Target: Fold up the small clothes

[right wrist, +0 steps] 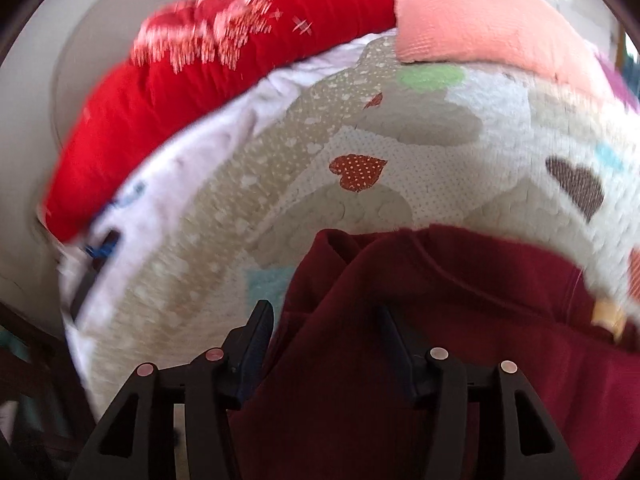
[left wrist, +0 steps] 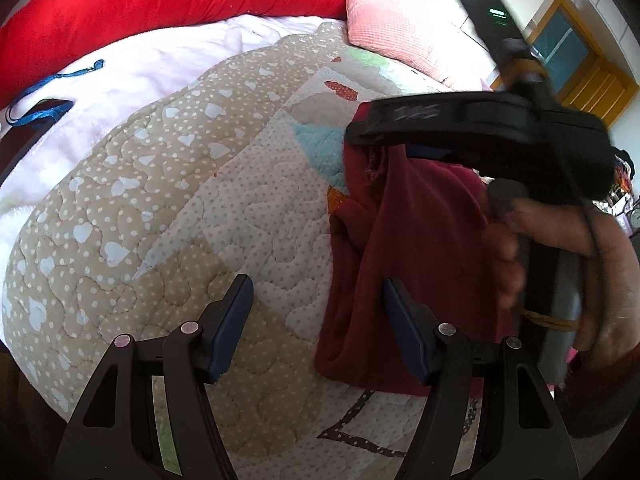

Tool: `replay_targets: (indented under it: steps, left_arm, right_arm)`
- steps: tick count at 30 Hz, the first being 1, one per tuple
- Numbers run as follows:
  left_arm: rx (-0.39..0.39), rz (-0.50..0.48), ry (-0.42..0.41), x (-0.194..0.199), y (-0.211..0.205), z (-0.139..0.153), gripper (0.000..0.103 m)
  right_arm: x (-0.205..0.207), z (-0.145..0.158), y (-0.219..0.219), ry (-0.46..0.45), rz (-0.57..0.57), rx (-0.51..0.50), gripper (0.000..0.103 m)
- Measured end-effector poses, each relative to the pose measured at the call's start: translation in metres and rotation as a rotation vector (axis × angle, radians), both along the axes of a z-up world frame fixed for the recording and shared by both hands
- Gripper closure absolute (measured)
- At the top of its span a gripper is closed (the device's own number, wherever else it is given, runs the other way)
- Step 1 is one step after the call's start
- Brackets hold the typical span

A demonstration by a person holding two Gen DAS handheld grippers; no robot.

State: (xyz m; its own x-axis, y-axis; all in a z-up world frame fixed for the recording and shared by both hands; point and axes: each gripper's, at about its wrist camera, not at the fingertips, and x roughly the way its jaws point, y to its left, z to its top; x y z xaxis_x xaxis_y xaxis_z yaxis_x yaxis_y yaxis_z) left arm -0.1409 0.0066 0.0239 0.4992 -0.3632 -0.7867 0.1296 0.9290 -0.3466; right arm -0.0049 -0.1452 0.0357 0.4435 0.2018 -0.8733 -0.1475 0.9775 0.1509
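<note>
Centrally, lower right of both frames: dark red garment (left wrist: 404, 264) bunched on heart-print quilt (left wrist: 168, 208), left gripper (left wrist: 318, 322) spread wide, empty; right gripper (right wrist: 326, 340) likewise spread over the cloth.

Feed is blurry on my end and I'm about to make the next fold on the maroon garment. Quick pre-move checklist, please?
1. Left gripper open and free: ok, nothing between its fingers.
2. Right gripper over the maroon garment: ok.
3. Right gripper holding cloth: not ok, jaws open.
4. Garment lying flat: not ok, bunched and partly raised off the quilt.
5. Phone and blue lanyard clear of the fold area: ok.
6. Right wrist view sharp: not ok, blurred.
</note>
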Motion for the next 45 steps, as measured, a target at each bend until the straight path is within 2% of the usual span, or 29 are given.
replay_targets:
  steps: [1, 3, 6, 8, 10, 12, 14, 17, 20, 22, 23, 24, 27, 32, 36, 41, 45]
  left_arm:
    - [-0.001, 0.000, 0.000, 0.000, 0.000, -0.001, 0.035]
    - [-0.005, 0.002, 0.000, -0.001, 0.001, -0.001, 0.035]
    - [-0.009, -0.001, 0.003, -0.003, 0.002, 0.001, 0.035]
    - [-0.006, -0.006, -0.002, -0.003, 0.001, 0.002, 0.035]
    - [0.007, -0.020, -0.020, -0.001, -0.004, 0.004, 0.035]
    - [0.010, -0.040, -0.039, 0.000, -0.011, 0.005, 0.035]
    - [-0.002, -0.064, -0.052, 0.004, -0.019, 0.006, 0.033]
    - [0.004, -0.087, -0.072, 0.009, -0.027, 0.003, 0.030]
    - [-0.026, -0.097, -0.082, 0.011, -0.027, -0.001, 0.028]
    - [-0.059, -0.110, -0.076, 0.011, -0.026, 0.001, 0.049]
    - [-0.095, -0.138, -0.060, 0.012, -0.027, 0.003, 0.069]
    - [-0.114, -0.154, -0.050, 0.011, -0.029, 0.006, 0.074]
    - [-0.062, -0.187, -0.098, 0.002, -0.041, 0.024, 0.083]
    - [-0.096, -0.298, -0.188, -0.023, -0.069, 0.072, 0.085]
    - [-0.129, -0.431, -0.244, -0.045, -0.113, 0.107, 0.086]
    - [-0.103, -0.594, -0.252, -0.070, -0.183, 0.113, 0.086]
    - [-0.051, -0.697, -0.224, -0.088, -0.237, 0.090, 0.085]
  right_arm:
    - [0.002, -0.004, 0.007, -0.004, 0.013, -0.057, 0.050]
    - [0.004, -0.009, 0.014, -0.033, 0.024, -0.105, 0.048]
    - [0.004, -0.016, 0.009, -0.073, 0.010, -0.094, 0.053]
    - [0.002, -0.010, -0.005, -0.074, -0.008, -0.005, 0.073]
    - [0.000, 0.002, -0.026, -0.060, -0.032, 0.157, 0.083]
    - [-0.006, 0.015, -0.048, -0.080, -0.059, 0.276, 0.085]
    - [-0.012, 0.022, -0.059, -0.089, -0.072, 0.332, 0.086]
    - [-0.018, 0.023, -0.065, -0.095, -0.075, 0.346, 0.086]
    - [-0.020, 0.023, -0.067, -0.096, -0.083, 0.379, 0.086]
    - [-0.021, 0.022, -0.066, -0.097, -0.084, 0.386, 0.086]
    - [-0.021, 0.023, -0.066, -0.099, -0.084, 0.388, 0.086]
    - [-0.023, 0.024, -0.067, -0.102, -0.085, 0.396, 0.087]
    - [-0.029, 0.031, -0.076, -0.115, -0.088, 0.433, 0.087]
    - [-0.054, 0.056, -0.111, -0.179, -0.118, 0.534, 0.087]
    - [-0.085, 0.078, -0.159, -0.249, -0.177, 0.652, 0.087]
    - [-0.138, 0.099, -0.219, -0.346, -0.253, 0.668, 0.087]
    - [-0.180, 0.085, -0.269, -0.362, -0.356, 0.650, 0.087]
